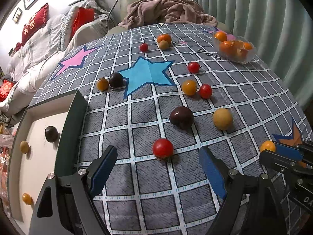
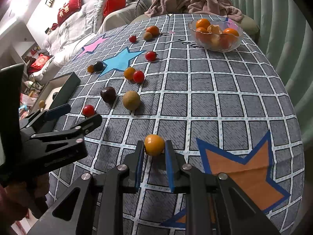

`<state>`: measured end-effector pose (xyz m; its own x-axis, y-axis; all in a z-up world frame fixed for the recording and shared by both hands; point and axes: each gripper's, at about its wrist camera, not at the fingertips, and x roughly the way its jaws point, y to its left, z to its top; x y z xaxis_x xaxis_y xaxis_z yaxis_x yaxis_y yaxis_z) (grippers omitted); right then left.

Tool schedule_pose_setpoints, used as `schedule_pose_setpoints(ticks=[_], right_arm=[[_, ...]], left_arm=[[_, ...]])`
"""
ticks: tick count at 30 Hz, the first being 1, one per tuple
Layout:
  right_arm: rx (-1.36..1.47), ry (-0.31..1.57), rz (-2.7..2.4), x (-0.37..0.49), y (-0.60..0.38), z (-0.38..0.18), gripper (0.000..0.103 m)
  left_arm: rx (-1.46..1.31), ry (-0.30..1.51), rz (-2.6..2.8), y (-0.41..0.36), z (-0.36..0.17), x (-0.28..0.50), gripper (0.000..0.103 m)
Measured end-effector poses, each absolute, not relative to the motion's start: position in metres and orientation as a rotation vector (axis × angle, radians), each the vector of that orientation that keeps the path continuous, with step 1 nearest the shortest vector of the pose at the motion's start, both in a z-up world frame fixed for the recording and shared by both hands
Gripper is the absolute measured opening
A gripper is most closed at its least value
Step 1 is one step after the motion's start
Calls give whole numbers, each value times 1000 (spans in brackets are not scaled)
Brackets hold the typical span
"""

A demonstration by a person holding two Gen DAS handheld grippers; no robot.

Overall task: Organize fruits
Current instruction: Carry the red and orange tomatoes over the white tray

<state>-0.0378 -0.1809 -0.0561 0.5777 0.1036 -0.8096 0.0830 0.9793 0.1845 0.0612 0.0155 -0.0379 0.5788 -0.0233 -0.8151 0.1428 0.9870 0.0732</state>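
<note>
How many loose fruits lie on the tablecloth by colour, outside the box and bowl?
Red tomatoes: 4
Dark purple fruits: 2
Small yellow-orange fruits: 3
Tan fruits: 2
Mandarin: 1
Total: 12

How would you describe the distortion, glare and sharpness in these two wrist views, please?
Left wrist view: strong fisheye bending of the tablecloth grid, dark corners, even light, soft shadows under the fruit; the left tool looks slightly soft, the red tomato sharp. Right wrist view: same curvature, bright glare at upper left by the bed; the yellow tomato between the right tool is crisp.
</note>
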Motion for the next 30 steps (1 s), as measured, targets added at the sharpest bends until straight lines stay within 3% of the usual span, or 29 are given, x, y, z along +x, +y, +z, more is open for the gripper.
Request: schedule_pose_setpoints(ticks=[5, 6, 7, 30], right_arm=[[215, 956, 13, -37, -179, -56, 23], [216, 957, 13, -36, -178, -56, 23], [218, 957, 14, -36, -178, -56, 23], [161, 930, 94, -17, -125, -18, 23]], left_arm=[[84, 972, -118, 20, -40, 65, 48], [81, 972, -133, 20, -39, 64, 33], [90, 973, -138, 18, -39, 64, 26], [14, 915, -103, 74, 13, 30, 23]])
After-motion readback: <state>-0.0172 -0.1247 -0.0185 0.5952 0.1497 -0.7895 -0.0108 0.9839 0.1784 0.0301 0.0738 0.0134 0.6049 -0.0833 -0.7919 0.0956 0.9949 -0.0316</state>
